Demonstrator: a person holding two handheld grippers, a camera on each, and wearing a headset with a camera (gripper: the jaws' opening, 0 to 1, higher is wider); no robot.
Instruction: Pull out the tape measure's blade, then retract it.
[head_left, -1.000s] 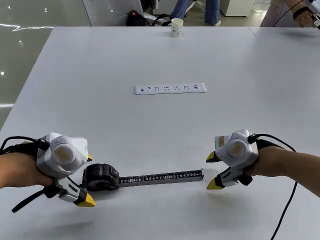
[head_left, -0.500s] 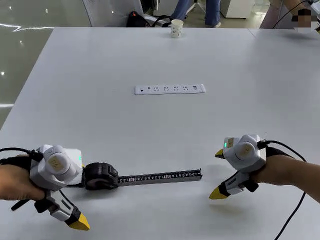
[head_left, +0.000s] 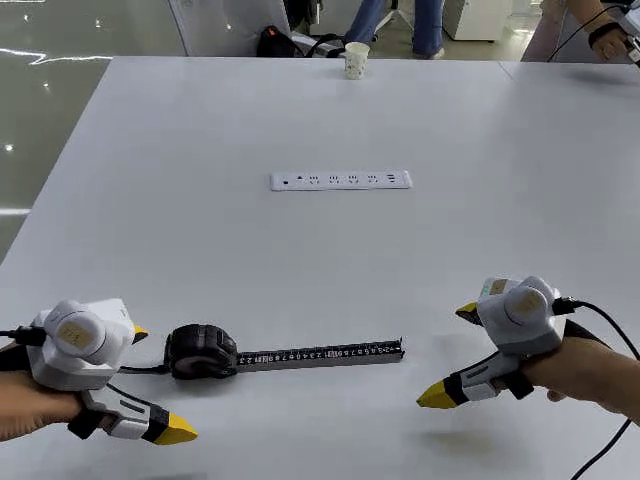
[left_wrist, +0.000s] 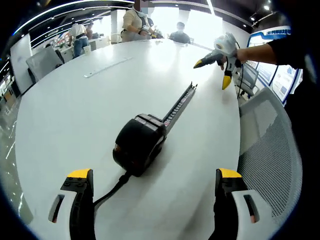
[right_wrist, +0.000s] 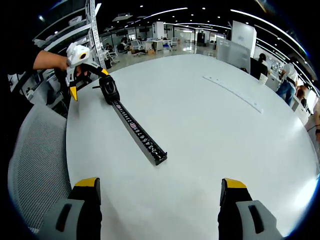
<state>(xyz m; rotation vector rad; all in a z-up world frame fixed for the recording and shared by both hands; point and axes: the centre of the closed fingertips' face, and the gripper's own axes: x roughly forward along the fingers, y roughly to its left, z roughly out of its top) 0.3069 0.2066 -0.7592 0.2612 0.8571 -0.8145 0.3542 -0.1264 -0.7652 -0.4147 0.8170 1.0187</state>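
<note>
A black tape measure (head_left: 201, 351) lies on the white table (head_left: 320, 250), its blade (head_left: 320, 355) pulled out to the right and lying flat. My left gripper (head_left: 153, 385) stands open just left of the case, apart from it; in the left gripper view the case (left_wrist: 139, 145) sits ahead of the yellow-tipped jaws with its cord trailing toward me. My right gripper (head_left: 455, 353) is open to the right of the blade's tip, clear of it. The right gripper view has the blade (right_wrist: 138, 134) running away toward the case (right_wrist: 109, 90).
A white power strip (head_left: 340, 180) lies mid-table. A paper cup (head_left: 354, 58) stands near the far edge. People and chairs are beyond the table. A black cable (head_left: 600, 350) trails from my right hand.
Both grippers have pulled back from the tape measure, the left toward the near-left, the right toward the near-right. The tape measure and its extended blade have stayed in place.
</note>
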